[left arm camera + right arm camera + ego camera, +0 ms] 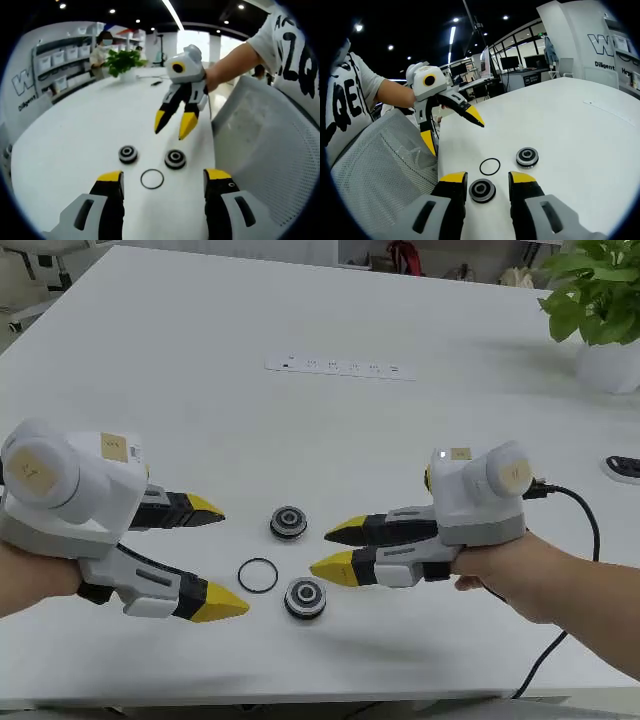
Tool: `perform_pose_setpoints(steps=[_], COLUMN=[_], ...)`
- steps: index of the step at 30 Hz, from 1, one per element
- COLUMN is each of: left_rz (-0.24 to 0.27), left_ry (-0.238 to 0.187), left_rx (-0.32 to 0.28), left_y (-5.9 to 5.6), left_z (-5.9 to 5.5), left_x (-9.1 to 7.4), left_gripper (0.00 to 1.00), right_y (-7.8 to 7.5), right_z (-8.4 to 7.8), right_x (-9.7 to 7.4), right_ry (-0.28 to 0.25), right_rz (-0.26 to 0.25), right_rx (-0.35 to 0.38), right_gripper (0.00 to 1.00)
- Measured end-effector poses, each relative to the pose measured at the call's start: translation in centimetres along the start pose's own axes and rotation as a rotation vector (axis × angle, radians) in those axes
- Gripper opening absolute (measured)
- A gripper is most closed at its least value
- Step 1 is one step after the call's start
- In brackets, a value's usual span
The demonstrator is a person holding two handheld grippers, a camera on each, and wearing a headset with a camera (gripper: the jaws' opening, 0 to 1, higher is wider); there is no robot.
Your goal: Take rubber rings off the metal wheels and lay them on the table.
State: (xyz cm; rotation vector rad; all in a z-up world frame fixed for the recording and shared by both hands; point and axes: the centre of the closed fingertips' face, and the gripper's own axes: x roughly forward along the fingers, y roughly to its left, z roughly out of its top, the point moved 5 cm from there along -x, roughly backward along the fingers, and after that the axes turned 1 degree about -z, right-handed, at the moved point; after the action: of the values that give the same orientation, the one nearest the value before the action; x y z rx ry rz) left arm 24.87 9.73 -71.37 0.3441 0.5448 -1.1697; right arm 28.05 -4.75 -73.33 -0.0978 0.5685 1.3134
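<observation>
Left white-and-grey tool with yellow tips nearest, jaws spread wide, gripping nothing.
Facing it, right tool, jaws a little apart, likewise empty. Between the two, flat on the white desk: thin black rubber ring, loose, just beside a small round metal wheel; second metal wheel near, farther back.

We count two metal wheels, counting the nearer wheel; one loose rubber ring; one power strip; one potted plant; one table.
</observation>
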Motion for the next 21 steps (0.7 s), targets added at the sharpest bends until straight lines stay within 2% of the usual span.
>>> perform_pose_setpoints(steps=[7,14,21], left_rz=[-0.024,-0.04,-0.061], left_ry=[0.007,0.005,0.016], left_rx=[0.016,0.019,0.032], left_y=[-0.3,-0.4,-0.6], left_z=[0.4,0.8,1.0], left_x=[0.8,1.5,2.5], left_gripper=[0.65,0.65,0.63], right_y=[0.6,0.6,0.8], right_z=[-0.5,-1.3,-2.2], right_x=[-0.1,-0.1,0.0], right_ry=[0.02,0.046,0.085], right_rz=[0.024,0.016,0.026], right_rx=[-0.037,-0.027,-0.064], right_gripper=[0.29,0.3,0.31])
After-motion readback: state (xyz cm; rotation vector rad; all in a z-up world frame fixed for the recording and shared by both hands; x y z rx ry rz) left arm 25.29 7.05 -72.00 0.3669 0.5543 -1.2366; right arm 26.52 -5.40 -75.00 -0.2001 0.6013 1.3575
